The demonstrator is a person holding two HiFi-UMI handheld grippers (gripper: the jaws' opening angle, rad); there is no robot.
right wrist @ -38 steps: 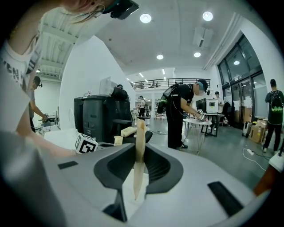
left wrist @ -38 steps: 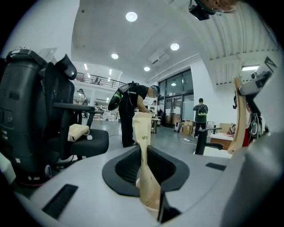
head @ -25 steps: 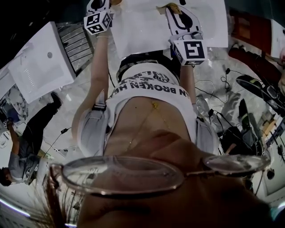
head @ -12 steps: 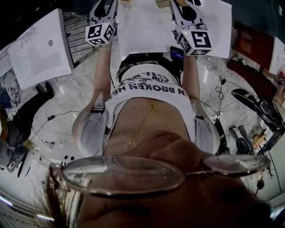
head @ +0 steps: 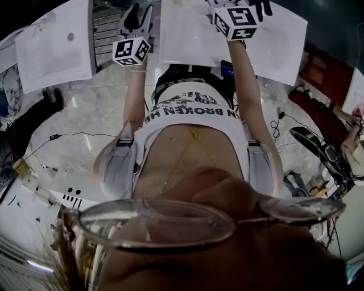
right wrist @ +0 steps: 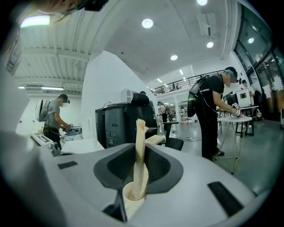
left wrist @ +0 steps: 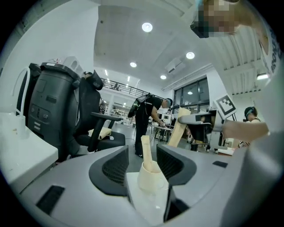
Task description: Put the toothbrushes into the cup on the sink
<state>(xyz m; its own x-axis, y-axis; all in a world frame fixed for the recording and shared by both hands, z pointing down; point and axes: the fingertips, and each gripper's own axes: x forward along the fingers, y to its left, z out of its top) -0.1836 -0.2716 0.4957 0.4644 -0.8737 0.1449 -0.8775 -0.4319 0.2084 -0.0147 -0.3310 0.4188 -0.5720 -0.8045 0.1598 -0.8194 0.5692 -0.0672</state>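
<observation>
A cream cup (left wrist: 151, 177) stands on a white ledge between the jaws of my left gripper (left wrist: 142, 166). A beige toothbrush (left wrist: 146, 153) stands in it. Those jaws are spread wide, clear of cup and brush. My right gripper (right wrist: 138, 166) is shut on a second beige toothbrush (right wrist: 140, 142), held upright with its bristles on top. Its lower end hangs at the mouth of the cup (right wrist: 133, 197); whether it is inside I cannot tell. The left gripper view has that held toothbrush (left wrist: 179, 128) to the right. From the head view, both grippers (head: 136, 17) (head: 236, 17) reach over the white sink (head: 273, 40).
Another white basin (head: 54, 45) lies at the left. Cables (head: 68, 136) run over the marble floor. A black office chair (left wrist: 57, 111) stands beside the ledge. People stand at tables in the background (right wrist: 213, 115), (right wrist: 55, 117).
My right gripper has reached farther out over the white sink. The left gripper has drawn back a little toward the person.
</observation>
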